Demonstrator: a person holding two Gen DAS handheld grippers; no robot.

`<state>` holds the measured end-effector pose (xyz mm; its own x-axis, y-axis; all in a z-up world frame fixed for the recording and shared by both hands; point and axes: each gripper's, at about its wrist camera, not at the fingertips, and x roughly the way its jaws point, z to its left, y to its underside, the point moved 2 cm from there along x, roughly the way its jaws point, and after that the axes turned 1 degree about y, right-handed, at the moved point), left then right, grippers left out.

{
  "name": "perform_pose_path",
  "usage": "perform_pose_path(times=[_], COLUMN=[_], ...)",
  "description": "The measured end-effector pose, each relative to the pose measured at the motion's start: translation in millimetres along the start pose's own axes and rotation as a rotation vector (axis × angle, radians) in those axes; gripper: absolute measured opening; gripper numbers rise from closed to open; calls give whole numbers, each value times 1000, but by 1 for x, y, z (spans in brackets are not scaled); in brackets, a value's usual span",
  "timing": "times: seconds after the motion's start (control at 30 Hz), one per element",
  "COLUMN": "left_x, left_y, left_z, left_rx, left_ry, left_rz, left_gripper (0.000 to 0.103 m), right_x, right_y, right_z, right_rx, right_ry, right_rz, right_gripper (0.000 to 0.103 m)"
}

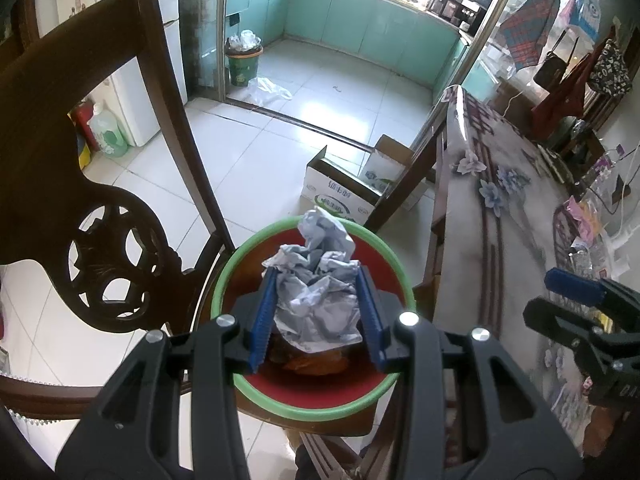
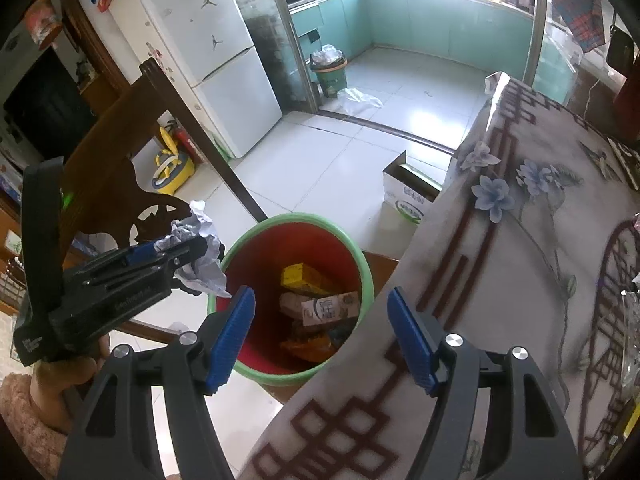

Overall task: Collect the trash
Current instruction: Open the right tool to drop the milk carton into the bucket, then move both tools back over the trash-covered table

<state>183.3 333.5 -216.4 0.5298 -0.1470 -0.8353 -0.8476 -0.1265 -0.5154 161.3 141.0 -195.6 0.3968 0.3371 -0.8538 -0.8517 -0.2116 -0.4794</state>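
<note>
Above tiled floor (image 1: 280, 152), left gripper (image 1: 316, 276) pinches crumpled paper (image 1: 320, 300) seemingly over bin (image 1: 388, 252); right gripper (image 2: 320, 304) spread.

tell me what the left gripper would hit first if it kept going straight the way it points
Probably the trash inside the red bin: the left gripper, shut on the crumpled paper, points down into its mouth. Depth is unclear; the near rim might be grazed.

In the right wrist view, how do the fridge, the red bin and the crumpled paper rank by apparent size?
Largest to smallest:
1. fridge
2. red bin, nearer the camera, so only apparent
3. crumpled paper
</note>
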Motion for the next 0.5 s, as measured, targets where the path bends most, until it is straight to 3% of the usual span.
perform_pose_path(times=[0.5], left_x=[-10], left_y=[-6], left_z=[-17], left_rx=[63], left_ry=[-20], left_rz=[-48], left_gripper=[39], right_x=[-45], right_y=[24], right_z=[-18], right_rx=[50], right_ry=[37], right_rz=[-72], right_gripper=[67])
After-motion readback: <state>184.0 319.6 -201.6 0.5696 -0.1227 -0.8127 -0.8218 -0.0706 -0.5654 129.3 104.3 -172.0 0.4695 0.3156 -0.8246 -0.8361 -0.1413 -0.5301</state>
